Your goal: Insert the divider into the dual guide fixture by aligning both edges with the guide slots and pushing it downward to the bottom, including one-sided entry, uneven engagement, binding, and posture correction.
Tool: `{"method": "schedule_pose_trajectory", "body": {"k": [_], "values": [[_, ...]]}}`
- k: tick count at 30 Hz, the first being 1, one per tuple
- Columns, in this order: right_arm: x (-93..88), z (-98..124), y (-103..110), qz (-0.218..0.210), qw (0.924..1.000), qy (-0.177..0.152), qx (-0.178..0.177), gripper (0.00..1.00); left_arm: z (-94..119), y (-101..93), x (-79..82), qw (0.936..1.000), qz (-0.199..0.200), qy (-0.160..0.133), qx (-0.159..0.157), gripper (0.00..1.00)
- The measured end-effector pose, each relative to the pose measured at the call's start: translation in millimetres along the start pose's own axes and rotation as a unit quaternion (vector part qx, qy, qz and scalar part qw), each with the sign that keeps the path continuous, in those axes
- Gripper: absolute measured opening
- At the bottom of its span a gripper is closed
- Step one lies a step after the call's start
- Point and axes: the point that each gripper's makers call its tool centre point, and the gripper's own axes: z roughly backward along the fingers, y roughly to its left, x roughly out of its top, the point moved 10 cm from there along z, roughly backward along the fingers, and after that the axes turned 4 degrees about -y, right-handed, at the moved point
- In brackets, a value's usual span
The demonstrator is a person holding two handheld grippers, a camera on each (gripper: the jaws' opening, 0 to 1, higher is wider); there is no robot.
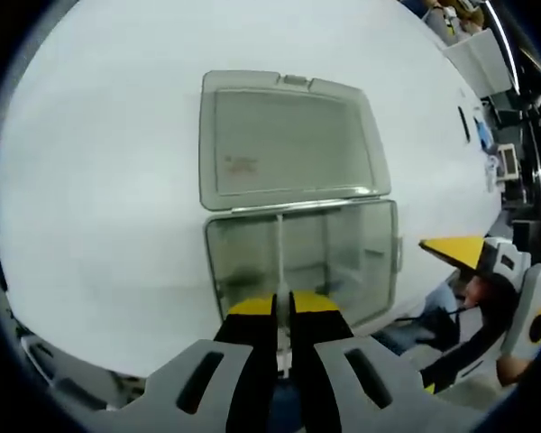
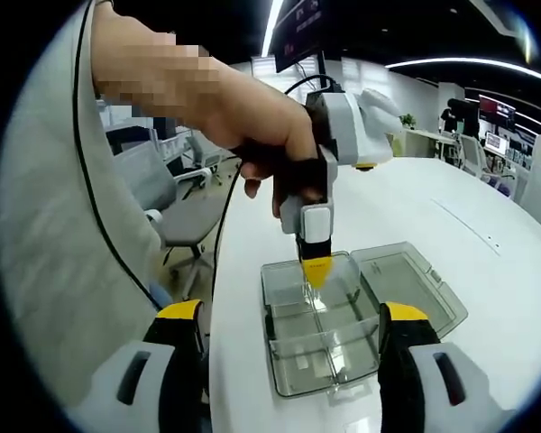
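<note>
1. Left tongs [image 1: 282, 307] are pinching the clear divider [image 1: 279, 248] – it's standing upright inside the open clear box [image 2: 329, 338] on the white worktop [image 2: 487, 216], lid [image 1: 288, 140] lying flat behind.
2. Right tongs [image 2: 293, 316] are hovering wide, gripping nothing.
3. Step: seating. How deep – I cannot tell.
4. Next: keeping both edges level, pushing straight down.

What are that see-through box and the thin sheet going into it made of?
The box and its open lid look like clear, slightly smoky rigid plastic: the white table shows through its glossy walls. The divider, pinched by the left gripper, seems to be similar thin clear plastic, though it shows edge-on.
</note>
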Motion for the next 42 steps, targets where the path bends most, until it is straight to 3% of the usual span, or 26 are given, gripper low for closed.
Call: {"method": "schedule_pose_trajectory", "body": {"k": [18,42], "values": [[1.3,2,1,0.004,1.0,0.006,0.004,0.76,-1,-10.0,7.5,0.999,-0.015,0.018,0.037,0.0],[-2.4,6,3,0.0,1.0,0.007,0.006,0.76,-6,-17.2,7.4,0.9975,-0.022,0.023,0.063,0.0]]}}
